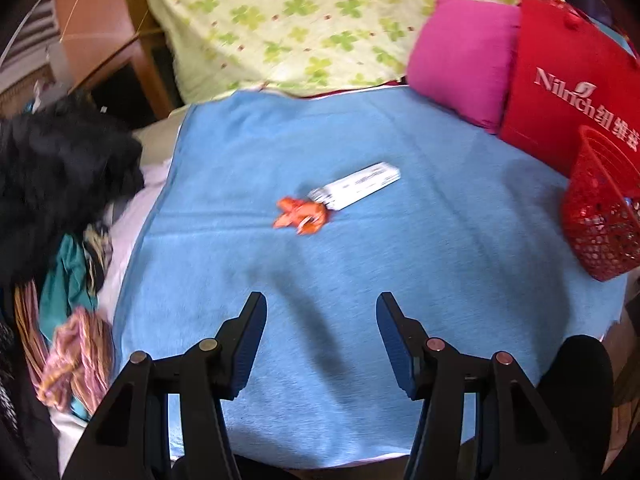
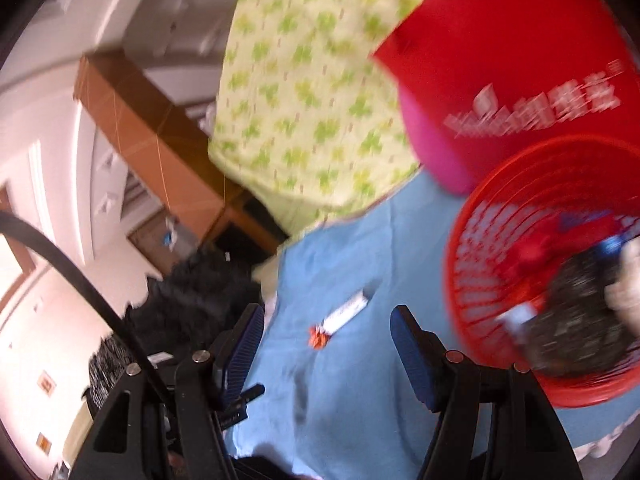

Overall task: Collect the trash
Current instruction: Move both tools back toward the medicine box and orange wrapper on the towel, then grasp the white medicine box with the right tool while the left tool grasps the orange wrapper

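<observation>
An orange crumpled wrapper (image 1: 300,213) and a white flat box (image 1: 358,185) lie side by side in the middle of a blue towel (image 1: 400,280). My left gripper (image 1: 322,312) is open and empty, above the towel's near part, short of both. A red mesh basket (image 1: 600,216) stands at the towel's right edge. In the right wrist view the basket (image 2: 480,264) is close on the right and holds dark and white trash (image 2: 580,312). My right gripper (image 2: 328,336) is open and empty beside the basket, high above the wrapper (image 2: 318,338) and box (image 2: 346,312).
A red bag with white lettering (image 1: 568,80) and a pink cushion (image 1: 460,60) stand behind the basket. A green clover-print pillow (image 1: 300,20) lies at the back. A black fluffy garment (image 1: 52,176) and mixed clothes (image 1: 72,320) sit at the left edge.
</observation>
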### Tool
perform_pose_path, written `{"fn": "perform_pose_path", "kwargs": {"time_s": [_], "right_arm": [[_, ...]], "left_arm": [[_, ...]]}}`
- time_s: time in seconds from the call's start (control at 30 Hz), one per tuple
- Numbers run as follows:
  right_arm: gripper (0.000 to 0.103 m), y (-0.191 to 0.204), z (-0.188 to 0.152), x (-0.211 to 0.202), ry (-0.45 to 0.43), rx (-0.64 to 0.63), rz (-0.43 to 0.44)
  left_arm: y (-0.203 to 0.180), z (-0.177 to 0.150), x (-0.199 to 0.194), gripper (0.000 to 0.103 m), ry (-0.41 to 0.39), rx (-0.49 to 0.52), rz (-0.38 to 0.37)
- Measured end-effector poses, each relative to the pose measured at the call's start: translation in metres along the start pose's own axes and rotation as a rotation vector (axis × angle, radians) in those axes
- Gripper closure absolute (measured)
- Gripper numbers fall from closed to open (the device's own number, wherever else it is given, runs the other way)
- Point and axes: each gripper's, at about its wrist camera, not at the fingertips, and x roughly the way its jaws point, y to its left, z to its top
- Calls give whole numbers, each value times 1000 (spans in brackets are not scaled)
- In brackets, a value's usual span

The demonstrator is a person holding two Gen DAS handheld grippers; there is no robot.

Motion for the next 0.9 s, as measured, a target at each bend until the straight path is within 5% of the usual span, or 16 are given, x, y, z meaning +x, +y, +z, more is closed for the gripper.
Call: {"fn": "perform_pose_path", "kwargs": {"time_s": [0.47, 0.73, 0.9], "right_arm": [[33, 17, -30, 246, 421, 27, -112], [33, -23, -21, 379, 537, 227, -216], [31, -18, -2, 441, 570, 214, -405]], "left_arm": [[85, -40, 59, 45, 18, -130, 40], [113, -33, 73, 45, -18, -158, 27], [122, -24, 82, 45, -30, -175, 9]]}}
